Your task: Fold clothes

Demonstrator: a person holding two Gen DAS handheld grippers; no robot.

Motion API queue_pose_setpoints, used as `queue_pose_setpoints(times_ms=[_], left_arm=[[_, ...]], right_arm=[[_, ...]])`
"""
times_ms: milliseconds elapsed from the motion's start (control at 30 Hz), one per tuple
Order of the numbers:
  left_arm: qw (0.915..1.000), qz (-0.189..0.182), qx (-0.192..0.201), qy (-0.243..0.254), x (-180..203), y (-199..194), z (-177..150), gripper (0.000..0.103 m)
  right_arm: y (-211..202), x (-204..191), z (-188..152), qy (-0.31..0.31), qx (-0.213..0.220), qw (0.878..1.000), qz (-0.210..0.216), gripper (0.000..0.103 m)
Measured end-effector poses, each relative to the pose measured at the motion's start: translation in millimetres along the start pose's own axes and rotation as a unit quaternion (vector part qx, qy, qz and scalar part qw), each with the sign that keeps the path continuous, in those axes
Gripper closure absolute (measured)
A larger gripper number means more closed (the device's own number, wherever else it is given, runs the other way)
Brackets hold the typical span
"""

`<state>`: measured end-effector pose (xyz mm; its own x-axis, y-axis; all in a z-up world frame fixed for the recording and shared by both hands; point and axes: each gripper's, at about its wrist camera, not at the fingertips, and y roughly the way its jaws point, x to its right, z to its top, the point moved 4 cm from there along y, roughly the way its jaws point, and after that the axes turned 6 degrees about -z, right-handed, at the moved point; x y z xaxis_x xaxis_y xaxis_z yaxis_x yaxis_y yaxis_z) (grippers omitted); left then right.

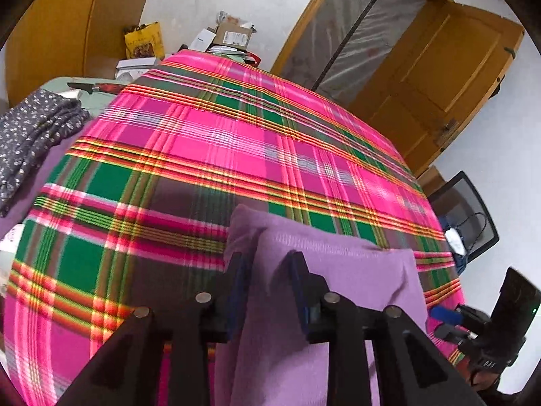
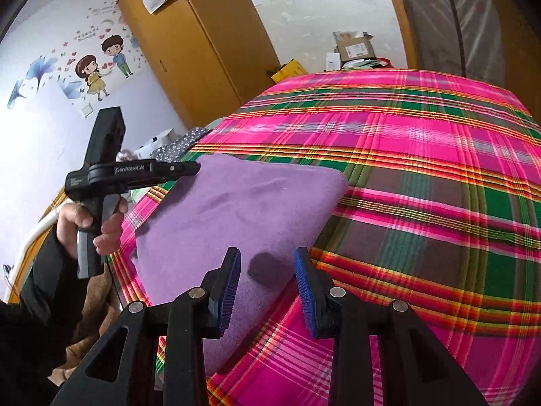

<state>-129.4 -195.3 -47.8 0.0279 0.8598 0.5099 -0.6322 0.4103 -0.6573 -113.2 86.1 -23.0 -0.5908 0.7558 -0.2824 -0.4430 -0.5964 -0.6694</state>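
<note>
Between the left gripper's (image 1: 265, 270) fingers (image 1: 236, 277) a fold of the purple garment (image 2: 236, 209) is pinched near its left edge. The garment lies as a folded rectangle on the bed (image 2: 422, 176), ahead of the right gripper (image 2: 267, 280), whose 2 fingers are spread apart above its near corner and hold nothing. The cloth looks soft, light and a little fuzzy, so it will sag; corners or edges seem the best places to take it. Its long axis runs from the right fingers away toward the upper left.
</note>
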Motion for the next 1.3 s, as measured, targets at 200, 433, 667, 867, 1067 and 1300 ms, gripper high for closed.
queue_pose_setpoints(times_ms=[200, 433, 667, 867, 1067, 1300], left_arm=[[0.9992, -0.03, 0.012, -0.023, -6.8, -1.2, 4.8, 0.095], [0.9982, -0.026, 0.023, -0.049, -25.9, 0.7, -2.6, 0.096], [0.9984, -0.026, 0.017, -0.046, -27.9, 5.6, -3.9, 0.095], [0.9979, -0.028, 0.023, -0.054, -29.3, 5.7, -5.6, 0.094], [0.9978, -0.029, 0.025, -0.055, -29.3, 5.5, -6.0, 0.093], [0.999, -0.006, 0.039, -0.02, -16.6, -5.0, -7.3, 0.092]], right_arm=[[0.7, 3.1, 1.8, 0.009, 0.0, 1.0, -0.001, 0.069], [4.3, 11.0, 9.6, 0.026, 0.007, 1.0, -0.006, 0.069], [19.1, 19.2, 33.6, 0.045, 0.019, 0.999, -0.015, 0.069], [31.8, 26.2, 54.1, 0.062, 0.028, 0.997, -0.022, 0.1], [74.3, 35.8, 60.5, 0.064, -0.018, 0.997, -0.034, 0.102], [47.8, 25.9, 54.0, 0.054, 0.009, 0.998, -0.007, 0.096]])
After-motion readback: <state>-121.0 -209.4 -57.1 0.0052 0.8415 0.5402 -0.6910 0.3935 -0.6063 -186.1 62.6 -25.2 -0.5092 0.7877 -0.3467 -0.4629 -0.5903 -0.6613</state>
